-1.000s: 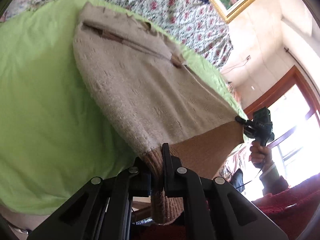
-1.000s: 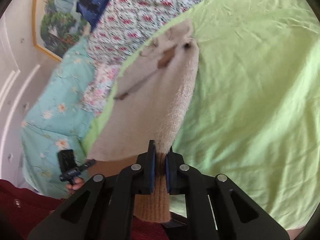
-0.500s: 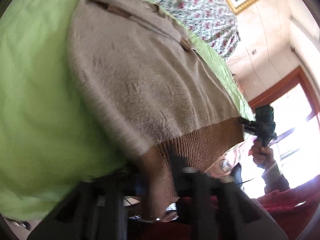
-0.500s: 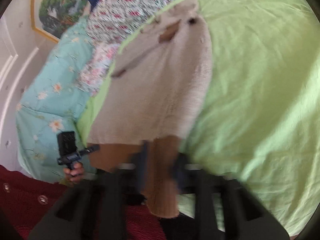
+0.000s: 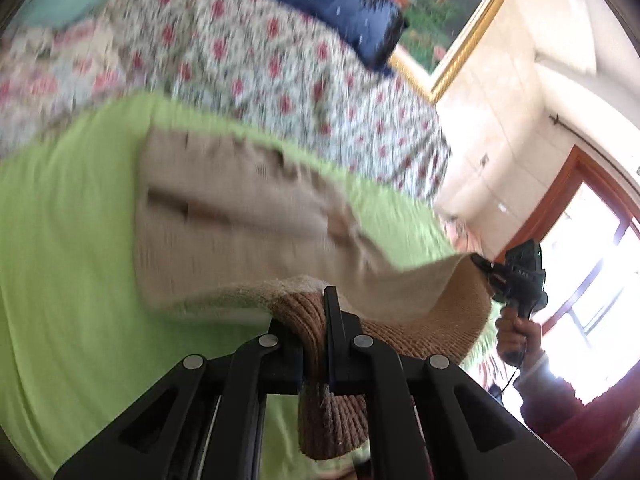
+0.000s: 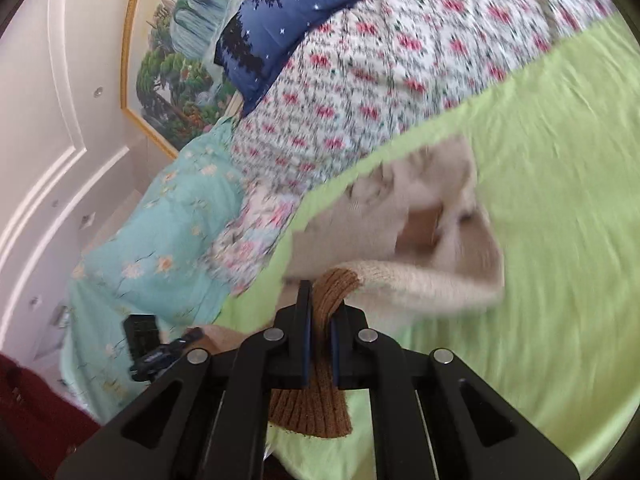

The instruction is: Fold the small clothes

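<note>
Since a second ago both grippers have lifted the sweater's brown hem off the green sheet, so the near half now arches toward the far collar. Left gripper and right gripper each pinch a hem corner tight; the far half lies on the sheet. Likely risks: uneven travel would skew the fold, the thick rib could slip from a pinch, and the slack middle may bunch.

green sheet bare R, quilt blocks far
</note>
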The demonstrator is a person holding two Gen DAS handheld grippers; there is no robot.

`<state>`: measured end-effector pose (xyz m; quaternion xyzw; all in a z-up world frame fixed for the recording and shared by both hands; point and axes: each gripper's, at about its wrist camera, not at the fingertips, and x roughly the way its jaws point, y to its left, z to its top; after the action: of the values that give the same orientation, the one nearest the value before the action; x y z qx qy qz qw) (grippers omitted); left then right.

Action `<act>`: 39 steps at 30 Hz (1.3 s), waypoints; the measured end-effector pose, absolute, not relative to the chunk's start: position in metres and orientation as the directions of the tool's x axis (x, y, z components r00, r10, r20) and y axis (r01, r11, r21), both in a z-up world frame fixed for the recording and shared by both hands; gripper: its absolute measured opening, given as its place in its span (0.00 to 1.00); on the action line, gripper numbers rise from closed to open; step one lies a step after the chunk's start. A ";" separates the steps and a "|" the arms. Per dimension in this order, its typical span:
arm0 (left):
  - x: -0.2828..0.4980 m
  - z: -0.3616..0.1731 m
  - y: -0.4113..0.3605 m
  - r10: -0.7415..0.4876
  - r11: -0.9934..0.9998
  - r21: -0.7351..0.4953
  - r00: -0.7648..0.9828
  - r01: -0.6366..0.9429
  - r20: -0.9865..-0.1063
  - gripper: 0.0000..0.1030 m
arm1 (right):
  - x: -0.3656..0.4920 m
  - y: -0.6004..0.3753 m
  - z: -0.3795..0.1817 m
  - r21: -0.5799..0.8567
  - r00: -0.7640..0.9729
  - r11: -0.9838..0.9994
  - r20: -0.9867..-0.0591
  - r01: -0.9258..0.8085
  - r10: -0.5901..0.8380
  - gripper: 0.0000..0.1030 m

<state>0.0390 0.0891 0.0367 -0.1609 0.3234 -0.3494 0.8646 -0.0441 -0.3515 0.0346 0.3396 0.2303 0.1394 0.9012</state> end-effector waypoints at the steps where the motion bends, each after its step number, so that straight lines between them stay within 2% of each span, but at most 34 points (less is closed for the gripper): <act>1: 0.050 0.042 0.089 -0.701 0.710 -0.496 0.564 0.499 -0.436 0.06 | -0.026 -0.357 0.038 0.670 0.861 0.737 -0.321 -0.087 0.394 0.08; 4: 0.095 0.056 0.087 -0.674 0.733 -0.481 0.611 0.481 -0.416 0.06 | 0.021 -0.372 0.042 0.661 0.870 0.749 -0.338 -0.052 0.359 0.08; 11: 0.221 0.065 0.073 -0.604 0.789 -0.454 0.660 0.414 -0.448 0.06 | 0.135 -0.403 0.039 0.612 0.871 0.789 -0.414 0.050 0.266 0.08; 15: 0.283 0.041 0.064 -0.573 0.812 -0.453 0.654 0.368 -0.494 0.06 | 0.192 -0.418 0.010 0.605 0.842 0.787 -0.484 0.123 0.240 0.08; 18: 0.323 0.007 0.058 -0.540 0.835 -0.448 0.633 0.319 -0.555 0.06 | 0.224 -0.425 -0.027 0.585 0.794 0.784 -0.569 0.208 0.214 0.08; 22: 0.357 -0.040 0.054 -0.509 0.856 -0.451 0.572 0.253 -0.644 0.08 | 0.237 -0.433 -0.062 0.588 0.751 0.756 -0.629 0.288 0.202 0.16; 24: 0.358 -0.053 0.055 -0.526 0.844 -0.480 0.545 0.239 -0.653 0.09 | 0.229 -0.435 -0.064 0.595 0.756 0.744 -0.625 0.303 0.192 0.33; 25: 0.350 -0.052 0.057 -0.544 0.832 -0.493 0.544 0.254 -0.639 0.14 | 0.220 -0.435 -0.061 0.593 0.768 0.744 -0.617 0.309 0.173 0.37; 26: 0.343 -0.050 0.057 -0.556 0.825 -0.498 0.545 0.268 -0.628 0.24 | 0.208 -0.434 -0.054 0.585 0.787 0.752 -0.599 0.305 0.146 0.43; 28: 0.317 -0.044 0.055 -0.580 0.810 -0.498 0.547 0.309 -0.604 0.40 | 0.189 -0.424 -0.040 0.560 0.819 0.781 -0.562 0.276 0.113 0.47; 30: 0.287 -0.038 0.048 -0.613 0.788 -0.499 0.533 0.361 -0.583 0.47 | 0.174 -0.406 -0.027 0.532 0.832 0.820 -0.538 0.213 0.133 0.47; 32: 0.265 -0.040 0.035 -0.643 0.766 -0.500 0.497 0.403 -0.584 0.47 | 0.173 -0.373 -0.023 0.500 0.809 0.862 -0.539 0.083 0.234 0.47; 36: 0.245 -0.052 -0.008 -0.663 0.742 -0.472 0.413 0.476 -0.624 0.47 | 0.194 -0.305 -0.039 0.435 0.640 0.887 -0.641 -0.152 0.424 0.47; 39: 0.257 -0.066 -0.028 -0.630 0.761 -0.441 0.378 0.476 -0.679 0.46 | 0.215 -0.278 -0.057 0.368 0.529 0.898 -0.726 -0.241 0.440 0.47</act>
<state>0.2567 -0.0282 -0.0658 -0.0862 0.4463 -0.3347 0.8255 0.2155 -0.2778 -0.0571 0.1119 0.4439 0.1963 0.8671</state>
